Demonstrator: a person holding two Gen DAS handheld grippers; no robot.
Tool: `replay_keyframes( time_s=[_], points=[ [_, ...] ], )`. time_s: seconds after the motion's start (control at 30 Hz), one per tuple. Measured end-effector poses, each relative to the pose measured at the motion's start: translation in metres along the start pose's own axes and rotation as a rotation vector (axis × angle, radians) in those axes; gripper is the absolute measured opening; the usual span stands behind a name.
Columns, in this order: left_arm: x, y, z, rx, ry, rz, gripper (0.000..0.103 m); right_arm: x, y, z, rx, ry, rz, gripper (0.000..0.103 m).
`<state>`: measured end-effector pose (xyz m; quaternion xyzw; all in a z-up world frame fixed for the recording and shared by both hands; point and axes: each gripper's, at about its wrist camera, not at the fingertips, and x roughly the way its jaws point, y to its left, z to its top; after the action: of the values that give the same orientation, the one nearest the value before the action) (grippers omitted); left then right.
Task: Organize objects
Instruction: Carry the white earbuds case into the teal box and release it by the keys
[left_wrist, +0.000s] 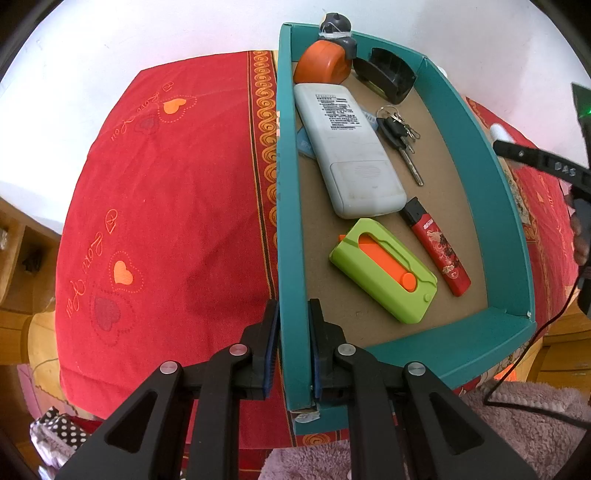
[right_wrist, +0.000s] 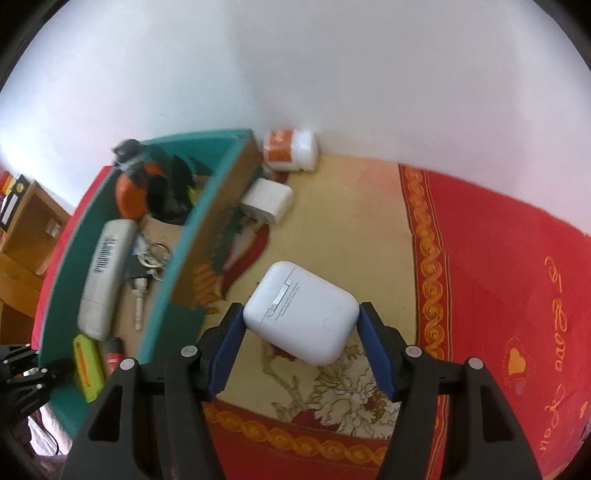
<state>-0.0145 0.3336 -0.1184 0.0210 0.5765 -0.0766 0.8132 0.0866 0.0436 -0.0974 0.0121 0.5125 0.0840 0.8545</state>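
Note:
A teal box (left_wrist: 484, 173) lies on a red cloth and holds a white remote (left_wrist: 347, 147), keys (left_wrist: 400, 136), a red lighter (left_wrist: 439, 251), a green and orange case (left_wrist: 384, 269), an orange tape measure (left_wrist: 321, 66) and a black object (left_wrist: 388, 74). My left gripper (left_wrist: 293, 314) is shut on the box's left wall near its front corner. My right gripper (right_wrist: 301, 314) is shut on a white earbud case (right_wrist: 301, 312) and holds it above the cloth, right of the box (right_wrist: 207, 218).
A white and orange bottle (right_wrist: 291, 149) lies by the wall. A white block (right_wrist: 267, 199) sits next to the box's right wall. Wooden shelves (right_wrist: 26, 236) stand at the left. A pink rug (left_wrist: 517, 424) lies beyond the cloth's front edge.

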Motion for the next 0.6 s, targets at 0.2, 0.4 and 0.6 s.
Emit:
replay_keyframes(
  time_s=[0.2,0.4,0.6],
  points=[
    [0.000,0.000,0.000,-0.001,-0.001,0.000,0.015,-0.023,0.035,0.008,-0.102,-0.047,0.037,0.062],
    [-0.001,0.000,0.000,-0.001,-0.002,-0.001,0.015,-0.023,0.081,0.029,-0.213,-0.050,0.088,0.062],
    [0.000,0.000,0.000,-0.001,-0.003,-0.001,0.015,-0.013,0.109,0.047,-0.379,-0.020,0.011,0.062]
  ],
)
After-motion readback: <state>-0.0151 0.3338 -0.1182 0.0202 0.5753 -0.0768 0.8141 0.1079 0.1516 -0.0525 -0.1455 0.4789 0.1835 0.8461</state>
